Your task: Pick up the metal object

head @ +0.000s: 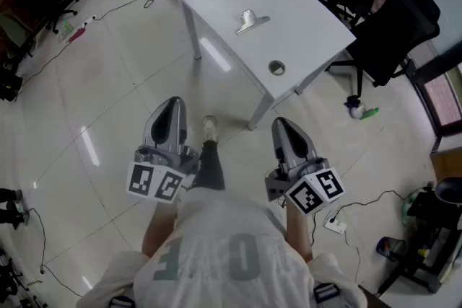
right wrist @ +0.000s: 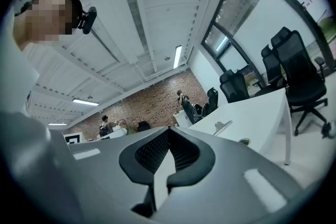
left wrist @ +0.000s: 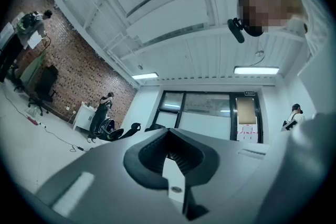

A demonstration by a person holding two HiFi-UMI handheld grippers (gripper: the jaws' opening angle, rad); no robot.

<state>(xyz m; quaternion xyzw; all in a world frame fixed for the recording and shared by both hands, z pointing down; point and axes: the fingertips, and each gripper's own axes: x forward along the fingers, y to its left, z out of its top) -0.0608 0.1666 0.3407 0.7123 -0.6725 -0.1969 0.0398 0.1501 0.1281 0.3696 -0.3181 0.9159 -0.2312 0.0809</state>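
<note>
The metal object (head: 250,20), a shiny clip-like piece, lies on the white table (head: 289,3) well ahead of me. In the right gripper view the metal object (right wrist: 223,127) shows small on the table (right wrist: 257,113) beyond the jaws. My left gripper (head: 173,104) and right gripper (head: 280,125) are held low by my body, over the floor and short of the table. Both are shut with nothing between the jaws. The left gripper (left wrist: 169,136) points up at the ceiling; the right gripper (right wrist: 169,134) looks toward the table.
A round grommet (head: 276,68) sits in the table near its front corner. Black office chairs (head: 397,18) stand to the table's right. My leg and shoe (head: 209,130) are between the grippers. Cables (head: 123,5) and a small green-white item (head: 361,112) lie on the floor.
</note>
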